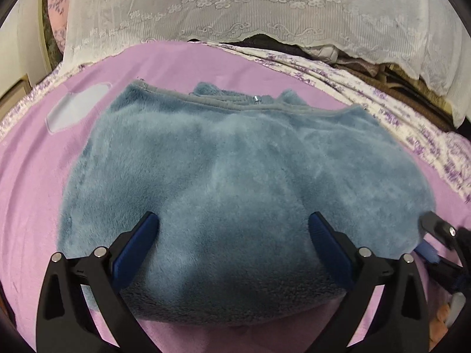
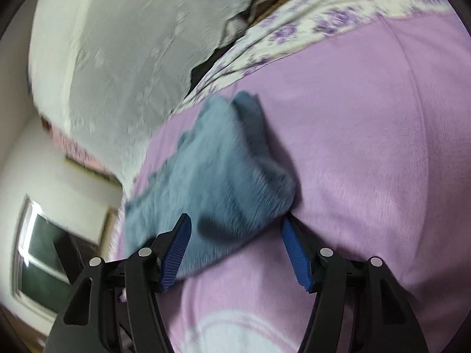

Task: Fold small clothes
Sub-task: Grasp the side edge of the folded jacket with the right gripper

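A blue-grey fleece garment lies folded on the pink blanket, its grey hem and a small metal snap at the far edge. My left gripper is open, its blue pads pressed down on the near part of the fleece. The right gripper shows at the right edge of the left wrist view, beside the garment's right end. In the blurred right wrist view the garment lies ahead and my right gripper is open, its fingers on either side of the near corner of the fleece.
A white lace cloth covers a pile at the far side. A floral purple-and-white sheet borders the blanket on the right. A pale patch is printed on the blanket at left. A window shows in the right wrist view.
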`<state>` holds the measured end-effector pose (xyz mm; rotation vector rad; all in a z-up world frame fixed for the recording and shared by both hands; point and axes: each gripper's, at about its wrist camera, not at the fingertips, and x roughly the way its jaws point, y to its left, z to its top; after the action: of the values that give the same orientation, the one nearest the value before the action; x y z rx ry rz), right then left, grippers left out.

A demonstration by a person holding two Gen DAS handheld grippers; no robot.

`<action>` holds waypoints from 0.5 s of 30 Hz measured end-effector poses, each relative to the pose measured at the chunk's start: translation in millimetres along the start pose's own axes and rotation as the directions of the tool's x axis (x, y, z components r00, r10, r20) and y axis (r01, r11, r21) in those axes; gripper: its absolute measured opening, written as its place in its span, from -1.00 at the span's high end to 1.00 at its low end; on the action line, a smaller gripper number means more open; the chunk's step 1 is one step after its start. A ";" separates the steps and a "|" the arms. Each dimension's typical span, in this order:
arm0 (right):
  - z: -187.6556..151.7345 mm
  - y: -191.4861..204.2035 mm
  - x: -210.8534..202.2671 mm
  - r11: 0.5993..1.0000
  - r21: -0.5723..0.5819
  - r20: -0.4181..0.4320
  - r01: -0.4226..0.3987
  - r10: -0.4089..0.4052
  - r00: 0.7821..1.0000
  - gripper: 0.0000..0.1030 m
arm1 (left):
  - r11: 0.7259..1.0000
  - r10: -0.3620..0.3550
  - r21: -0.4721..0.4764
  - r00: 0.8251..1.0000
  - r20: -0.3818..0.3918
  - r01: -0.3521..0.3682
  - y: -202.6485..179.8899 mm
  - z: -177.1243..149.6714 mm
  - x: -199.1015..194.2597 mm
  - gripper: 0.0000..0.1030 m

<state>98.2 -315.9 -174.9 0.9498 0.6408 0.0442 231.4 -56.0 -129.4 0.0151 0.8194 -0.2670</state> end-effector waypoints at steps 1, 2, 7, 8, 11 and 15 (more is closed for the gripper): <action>3.2 -0.9 1.6 1.000 0.013 0.007 0.003 -0.003 1.000 -0.23 | 1.000 -0.011 -0.010 1.000 0.000 0.011 2.0 0.7 -1.0 -0.92; 5.7 -0.1 4.1 1.000 0.025 0.013 0.009 -0.009 1.000 -0.23 | 1.000 -0.018 -0.018 1.000 0.001 0.018 2.4 0.8 -2.1 -0.92; 21.1 9.0 23.9 0.997 0.063 0.052 0.043 -0.047 0.998 -0.39 | 0.993 -0.059 -0.101 0.998 0.019 0.060 15.4 10.9 -8.6 -0.92; 22.7 11.8 27.1 0.997 0.059 0.059 0.050 -0.054 0.997 -0.43 | 0.991 -0.062 -0.115 0.998 0.016 0.063 17.0 14.5 -7.2 -0.92; 22.9 20.3 36.4 0.997 0.003 0.091 0.083 -0.083 0.992 -0.44 | 0.989 -0.054 -0.139 0.999 -0.004 0.053 19.0 23.4 3.7 -0.92; 22.3 22.9 37.1 0.996 -0.041 0.106 0.084 -0.080 0.991 -0.44 | 0.996 0.080 -0.030 0.997 -0.010 -0.080 -4.1 20.3 22.5 -0.92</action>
<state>145.7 -307.4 -166.4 0.8757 0.5790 -0.0637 259.6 -67.5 -131.4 0.0208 0.8298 -0.1793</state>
